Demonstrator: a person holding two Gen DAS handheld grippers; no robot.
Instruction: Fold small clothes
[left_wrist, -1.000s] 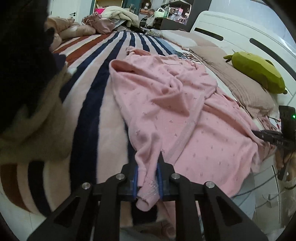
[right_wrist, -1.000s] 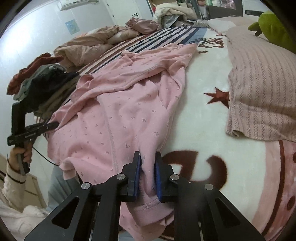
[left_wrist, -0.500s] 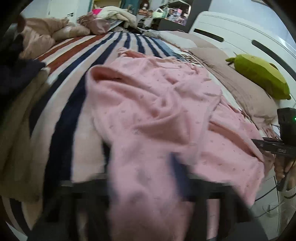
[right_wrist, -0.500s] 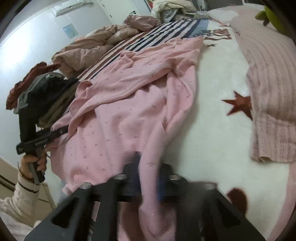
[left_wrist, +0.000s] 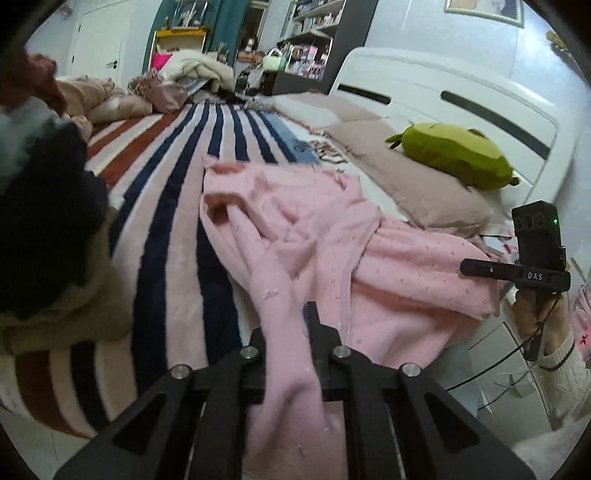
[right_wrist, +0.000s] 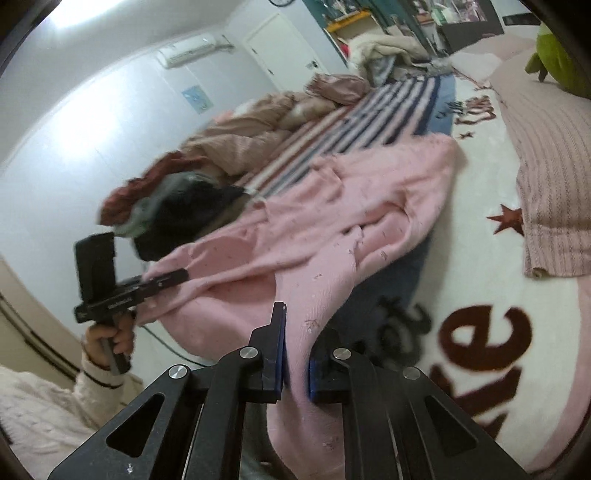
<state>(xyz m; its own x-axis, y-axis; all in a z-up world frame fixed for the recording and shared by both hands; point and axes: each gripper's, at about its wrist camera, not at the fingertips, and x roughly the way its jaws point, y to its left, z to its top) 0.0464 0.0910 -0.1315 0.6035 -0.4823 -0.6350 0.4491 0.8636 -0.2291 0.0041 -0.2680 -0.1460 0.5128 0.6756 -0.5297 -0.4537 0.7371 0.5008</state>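
Note:
A pink dotted garment (left_wrist: 314, 229) lies rumpled across the striped blanket (left_wrist: 166, 221) on a bed. My left gripper (left_wrist: 286, 321) pinches one near hem corner, lifted off the bed; its jaws are closing with the cloth between them. My right gripper (right_wrist: 299, 332) grips the other near corner of the pink garment (right_wrist: 332, 221), its jaws likewise closing on the cloth. The fabric hangs taut from both grippers toward the bed. The right gripper (left_wrist: 465, 266) also shows at the right of the left wrist view, and the left gripper (right_wrist: 181, 275) at the left of the right wrist view.
A pile of dark, beige and red clothes (left_wrist: 48, 206) sits at the blanket's left edge. A green plush toy (left_wrist: 454, 155) rests on a mauve pillow (left_wrist: 417, 188) by the white headboard (left_wrist: 461, 85). Rumpled bedding (right_wrist: 240, 136) fills the far end. A hand (left_wrist: 532, 314) in a cream sleeve holds the right gripper.
Both grippers have risen with the hem corners, pulling the near edge of the pink garment up off the bed. The garment's far part has bunched and slid slightly.

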